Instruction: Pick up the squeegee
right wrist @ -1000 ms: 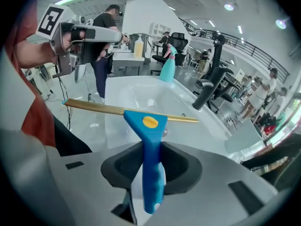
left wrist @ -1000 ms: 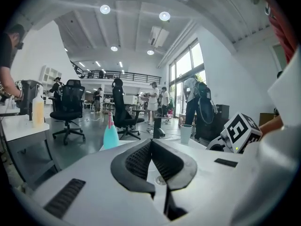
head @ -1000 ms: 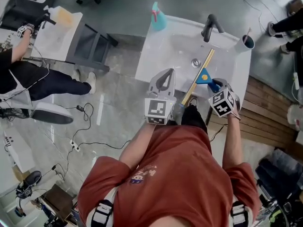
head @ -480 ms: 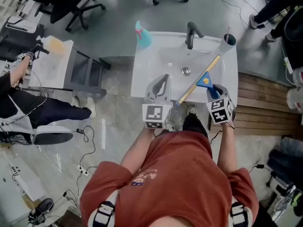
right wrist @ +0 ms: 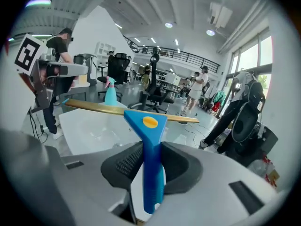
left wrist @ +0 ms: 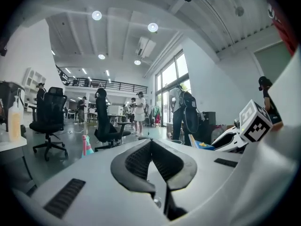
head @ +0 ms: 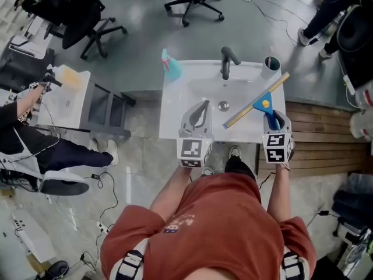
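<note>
Right gripper view: squeegee (right wrist: 151,145) clamped by its blue handle between the jaws of the right hand-held gripper (right wrist: 153,161). Handle running straight ahead along the jaws, gold blade set crosswise just beyond the tips. Head view: blade slanting up to the right, ahead of that hand-held gripper, over the near right part of the white sink (head: 175,112). Probably clear of the basin, though hard to judge from above. Left hand-held gripper (head: 198,114) off to the left of the blade's lower end, apart from it, jaws pressed together on nothing. Grasp apparently made by the right hand alone.
</note>
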Motion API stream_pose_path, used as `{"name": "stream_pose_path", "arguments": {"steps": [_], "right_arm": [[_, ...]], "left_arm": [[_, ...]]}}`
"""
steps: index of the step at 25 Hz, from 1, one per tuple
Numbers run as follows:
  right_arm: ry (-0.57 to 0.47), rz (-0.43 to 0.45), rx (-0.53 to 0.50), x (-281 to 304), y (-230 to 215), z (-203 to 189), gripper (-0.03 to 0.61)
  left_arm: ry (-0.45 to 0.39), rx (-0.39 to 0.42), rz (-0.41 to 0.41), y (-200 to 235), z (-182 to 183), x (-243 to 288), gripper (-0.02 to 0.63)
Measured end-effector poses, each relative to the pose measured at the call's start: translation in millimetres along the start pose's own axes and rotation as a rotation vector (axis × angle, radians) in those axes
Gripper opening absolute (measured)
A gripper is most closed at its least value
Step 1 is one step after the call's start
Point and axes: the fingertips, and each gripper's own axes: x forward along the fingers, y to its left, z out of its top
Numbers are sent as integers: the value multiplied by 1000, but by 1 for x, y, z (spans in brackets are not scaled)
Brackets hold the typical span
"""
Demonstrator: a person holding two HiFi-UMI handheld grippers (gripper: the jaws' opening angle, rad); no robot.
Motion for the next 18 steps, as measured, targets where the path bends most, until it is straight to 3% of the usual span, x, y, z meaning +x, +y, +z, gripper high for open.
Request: {"name": "stream_pose_path", "arguments": {"steps": [8,13,18], "right_arm": [[-110,-81,99,-12,-49,48,124],[-225,-136,131,-24,-75,88,124],[-355,-146,148,-40,-85,129,124]], "left_arm": [[-85,7,13,-5,48,13,18],[-151,42,36,-2,84,17,18],[-222,18,52,-1,115,14,18]]}}
